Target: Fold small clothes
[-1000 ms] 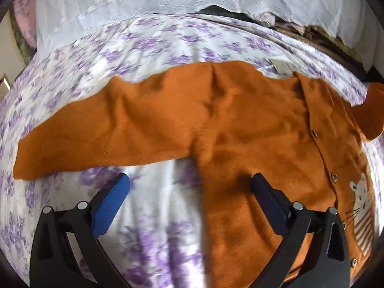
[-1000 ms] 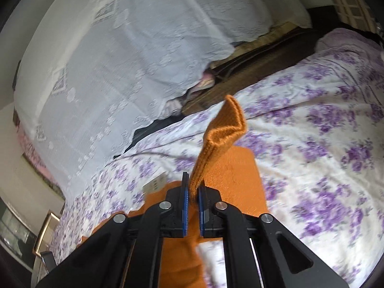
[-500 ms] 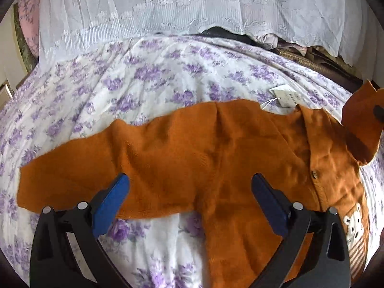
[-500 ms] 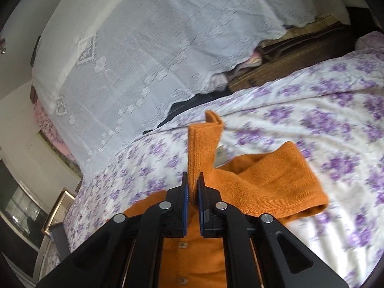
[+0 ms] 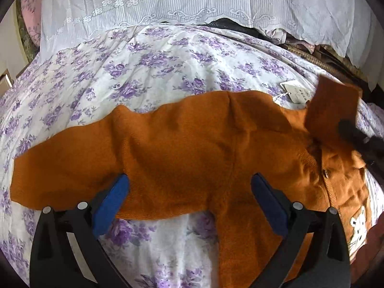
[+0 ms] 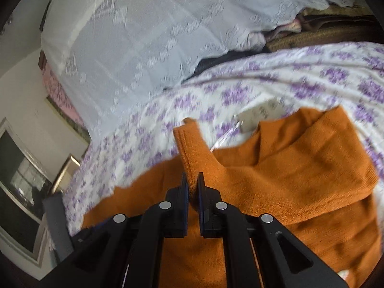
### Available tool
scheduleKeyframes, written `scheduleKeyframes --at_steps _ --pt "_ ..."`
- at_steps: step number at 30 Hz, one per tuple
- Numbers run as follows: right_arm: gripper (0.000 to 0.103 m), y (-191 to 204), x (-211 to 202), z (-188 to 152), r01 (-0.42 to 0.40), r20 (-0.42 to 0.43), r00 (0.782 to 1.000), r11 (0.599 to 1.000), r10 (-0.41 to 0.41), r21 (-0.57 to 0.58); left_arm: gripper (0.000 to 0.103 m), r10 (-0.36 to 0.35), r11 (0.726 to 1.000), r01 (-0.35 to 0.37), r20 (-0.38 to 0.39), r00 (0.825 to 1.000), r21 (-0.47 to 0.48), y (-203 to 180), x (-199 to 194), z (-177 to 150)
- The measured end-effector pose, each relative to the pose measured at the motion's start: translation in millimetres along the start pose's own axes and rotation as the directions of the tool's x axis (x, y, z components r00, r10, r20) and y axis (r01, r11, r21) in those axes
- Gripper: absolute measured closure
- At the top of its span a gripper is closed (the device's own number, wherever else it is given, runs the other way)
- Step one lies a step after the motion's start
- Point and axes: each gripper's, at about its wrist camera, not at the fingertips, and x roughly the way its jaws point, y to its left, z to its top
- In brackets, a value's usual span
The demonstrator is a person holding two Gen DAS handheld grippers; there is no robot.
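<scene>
An orange knit cardigan (image 5: 192,148) lies spread on the floral bedsheet (image 5: 148,55), one sleeve (image 5: 62,165) stretched out to the left. My left gripper (image 5: 189,184) hovers open above that sleeve's shoulder, touching nothing. In the right wrist view my right gripper (image 6: 192,187) is shut on the cuff of the other sleeve (image 6: 192,148), which stands up from its pads. That sleeve (image 6: 300,165) is folded over the cardigan's body. From the left wrist view the lifted cuff (image 5: 333,110) and the right gripper (image 5: 355,134) appear at the right edge.
A paper tag (image 5: 297,93) hangs at the collar. A white lace cover (image 5: 192,2) drapes over bedding behind the sheet. Dark clothes (image 6: 324,33) are piled at the far right. A framed picture (image 6: 64,168) leans by the wall to the left.
My right gripper has carried the cuff leftward across the cardigan, laying the sleeve over the body. The left gripper stays open over the left sleeve.
</scene>
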Motion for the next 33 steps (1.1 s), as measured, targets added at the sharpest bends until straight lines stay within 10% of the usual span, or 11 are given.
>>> scheduleKeyframes --at_steps 9,16,27,33 --pt "0.080 -1 28 -15 -0.030 -0.168 0.985 1.000 0.029 -0.005 0.004 0.008 0.999 -0.008 0.010 1.000 0.035 -5 0 -3" --pt "0.063 6 -32 -3 -0.084 -0.122 0.990 0.987 0.067 -0.140 0.004 -0.050 0.999 0.050 0.011 0.999 0.015 0 -9 -4" --pt "0.089 -86 -59 49 0.211 0.014 0.978 0.972 -0.210 -0.099 0.004 -0.085 0.994 0.083 0.030 0.996 0.070 -58 -16 29" --pt "0.093 -142 -14 58 0.254 -0.088 0.963 0.967 -0.256 -0.035 0.004 -0.018 0.992 0.030 -0.094 0.995 0.122 -82 49 20"
